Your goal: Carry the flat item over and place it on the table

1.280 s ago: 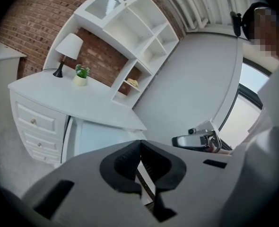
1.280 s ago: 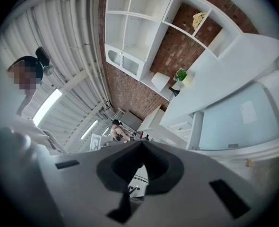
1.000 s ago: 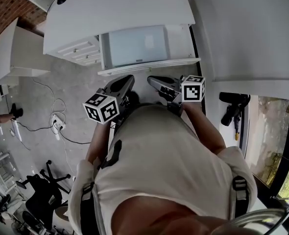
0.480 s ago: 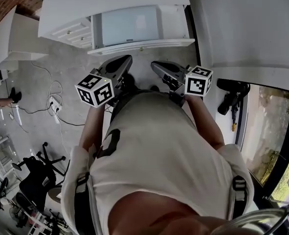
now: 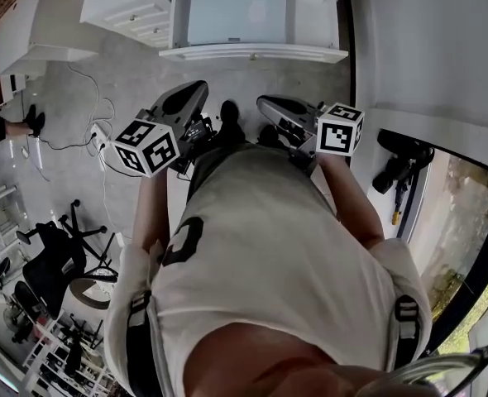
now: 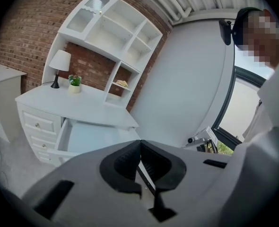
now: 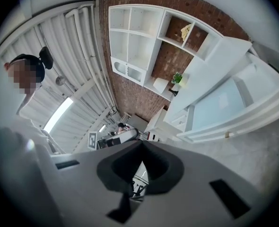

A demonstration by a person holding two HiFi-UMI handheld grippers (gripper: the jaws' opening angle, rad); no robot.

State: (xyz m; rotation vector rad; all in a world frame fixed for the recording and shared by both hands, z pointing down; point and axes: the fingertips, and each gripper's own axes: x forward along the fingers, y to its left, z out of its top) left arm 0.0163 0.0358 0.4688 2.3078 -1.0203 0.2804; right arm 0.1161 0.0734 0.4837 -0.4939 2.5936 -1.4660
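The white desk (image 5: 128,2) stands at twelve o'clock with its drawer (image 5: 252,53) pulled open toward the person. A pale flat panel (image 5: 236,15) lies inside; whether it is the flat item cannot be told. Bare floor (image 5: 136,73) separates the drawer's edge from the grippers, with cables (image 5: 91,131) at nine o'clock. The left gripper (image 6: 139,144) and right gripper (image 7: 140,146) are both closed on nothing. Their cubes (image 5: 147,145) carry black-and-white square markers.

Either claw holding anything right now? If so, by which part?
Nothing is held. The left claw and the right claw are both shut, with nothing between the jaws.
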